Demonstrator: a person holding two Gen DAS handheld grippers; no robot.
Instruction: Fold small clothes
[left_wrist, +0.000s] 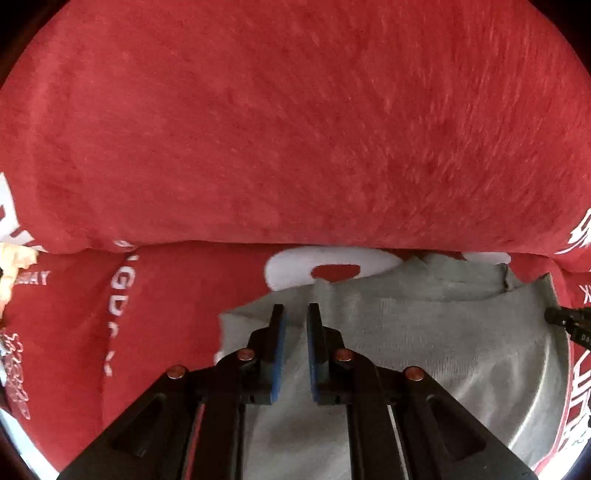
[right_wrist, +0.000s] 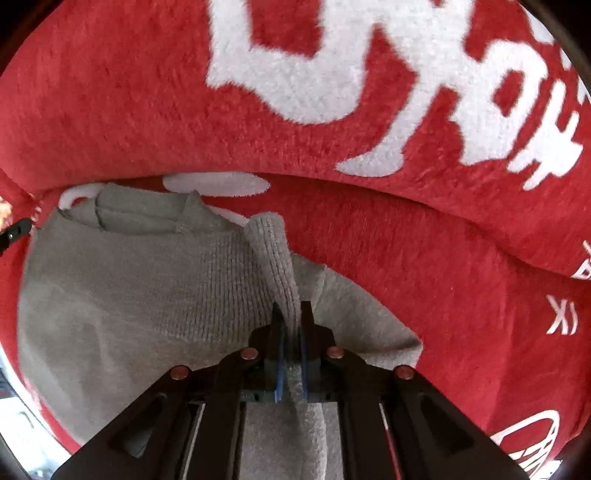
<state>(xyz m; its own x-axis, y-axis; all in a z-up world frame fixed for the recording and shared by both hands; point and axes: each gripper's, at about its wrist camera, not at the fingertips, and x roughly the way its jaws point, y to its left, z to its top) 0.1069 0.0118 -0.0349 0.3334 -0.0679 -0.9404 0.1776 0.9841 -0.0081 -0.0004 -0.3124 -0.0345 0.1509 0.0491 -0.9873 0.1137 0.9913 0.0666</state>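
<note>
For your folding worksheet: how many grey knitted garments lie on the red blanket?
1. The grey knitted garment lies spread on the red blanket, with a fold of it between the right gripper fingers. Others could be hidden outside the views.

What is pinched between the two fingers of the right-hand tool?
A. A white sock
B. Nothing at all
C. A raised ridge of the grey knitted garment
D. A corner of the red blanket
C. In the right wrist view, the right gripper has a ribbed fold of the grey knitted garment running up between its blue pads, lifted above the red blanket that lies underneath.
</note>
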